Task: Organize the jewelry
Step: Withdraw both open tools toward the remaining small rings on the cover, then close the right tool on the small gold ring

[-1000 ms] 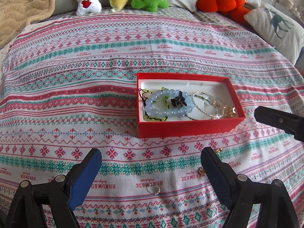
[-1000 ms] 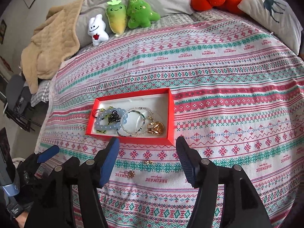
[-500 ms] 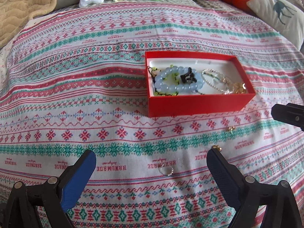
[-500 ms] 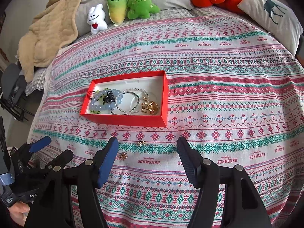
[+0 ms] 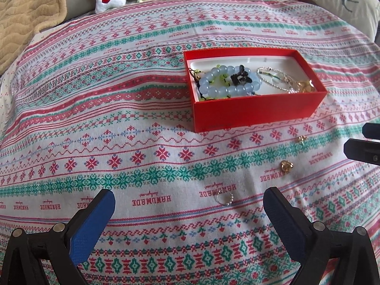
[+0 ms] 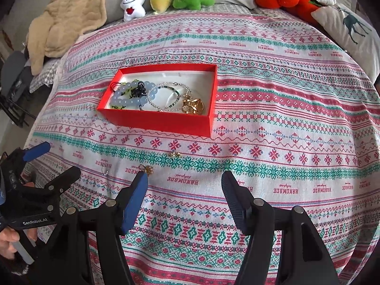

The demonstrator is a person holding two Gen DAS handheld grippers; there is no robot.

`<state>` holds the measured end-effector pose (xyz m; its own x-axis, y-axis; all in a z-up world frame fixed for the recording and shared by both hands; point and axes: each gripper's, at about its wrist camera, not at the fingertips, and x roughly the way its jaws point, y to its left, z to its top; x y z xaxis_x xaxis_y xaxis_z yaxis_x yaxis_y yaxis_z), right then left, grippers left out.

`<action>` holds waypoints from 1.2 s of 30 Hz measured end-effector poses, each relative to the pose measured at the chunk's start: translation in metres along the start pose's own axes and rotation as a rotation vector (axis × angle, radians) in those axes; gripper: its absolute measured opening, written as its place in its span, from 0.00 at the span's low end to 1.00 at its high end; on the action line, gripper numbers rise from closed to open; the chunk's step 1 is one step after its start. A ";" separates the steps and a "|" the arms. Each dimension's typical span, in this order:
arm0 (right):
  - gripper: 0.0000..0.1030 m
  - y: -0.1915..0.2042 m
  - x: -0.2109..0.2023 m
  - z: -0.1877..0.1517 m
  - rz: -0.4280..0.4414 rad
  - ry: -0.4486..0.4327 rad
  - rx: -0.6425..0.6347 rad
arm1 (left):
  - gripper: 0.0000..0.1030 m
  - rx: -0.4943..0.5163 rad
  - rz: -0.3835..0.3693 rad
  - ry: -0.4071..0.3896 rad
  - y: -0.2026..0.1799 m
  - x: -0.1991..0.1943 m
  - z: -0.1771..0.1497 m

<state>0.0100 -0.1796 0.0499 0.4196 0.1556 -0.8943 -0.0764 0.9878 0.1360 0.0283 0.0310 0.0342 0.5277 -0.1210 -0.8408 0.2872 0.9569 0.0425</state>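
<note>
Bedspread [image 5: 118, 123] first: on it I see the red box [image 5: 256, 116], my landmark, already holding the blue bead bracelet [image 5: 228, 84], silver bangles [image 5: 275, 79] and gold pieces [image 6: 192, 105]. Left outside, in front of the box: a gold knot earring [image 5: 286, 165], a small gold stud [image 5: 301, 139], a thin silver ring [image 5: 225, 197]. My left gripper [image 5: 188, 205] has just been opening, jaws wide with nothing between them; my right gripper [image 6: 184, 190] hangs released and unloaded too.

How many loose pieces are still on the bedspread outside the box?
3: a silver ring nearest the left gripper, a gold piece farther right, and a smaller gold piece nearest the box. None looks hidden.
</note>
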 end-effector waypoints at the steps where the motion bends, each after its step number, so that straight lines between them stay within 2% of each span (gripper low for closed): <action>1: 0.65 0.001 0.001 -0.001 -0.003 0.001 -0.008 | 0.99 0.003 0.001 -0.002 0.000 0.000 -0.001; 5: 0.66 0.004 0.004 -0.007 -0.018 0.000 -0.031 | 0.99 0.013 0.008 0.001 0.001 0.003 -0.008; 9: 0.77 0.005 0.008 -0.014 -0.025 -0.008 -0.056 | 0.99 0.014 0.003 0.014 0.006 0.009 -0.015; 17: 0.77 0.011 0.027 -0.031 -0.041 0.045 -0.115 | 0.99 0.067 -0.002 0.035 0.001 0.019 -0.023; 21: 0.77 0.019 0.035 -0.034 -0.034 0.040 -0.150 | 0.99 0.058 -0.034 0.048 -0.001 0.022 -0.026; 24: 0.77 0.024 0.039 -0.033 -0.006 0.034 -0.177 | 0.99 0.067 -0.056 0.058 -0.003 0.023 -0.027; 28: 0.76 0.030 0.043 -0.031 0.034 0.028 -0.192 | 0.99 0.106 -0.035 0.069 -0.006 0.026 -0.030; 31: 0.69 0.037 0.051 -0.030 0.079 0.054 -0.208 | 0.99 0.129 -0.026 0.080 -0.005 0.026 -0.030; 32: 0.63 0.039 0.054 -0.030 0.087 0.069 -0.214 | 1.00 0.135 -0.024 0.084 -0.005 0.026 -0.030; 36: 0.52 0.047 0.062 -0.030 0.063 0.068 -0.248 | 0.99 0.144 -0.024 0.098 -0.004 0.025 -0.032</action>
<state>0.0050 -0.1236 -0.0124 0.3458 0.2074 -0.9151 -0.3235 0.9418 0.0912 0.0150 0.0329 -0.0046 0.4408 -0.1101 -0.8908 0.4139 0.9056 0.0928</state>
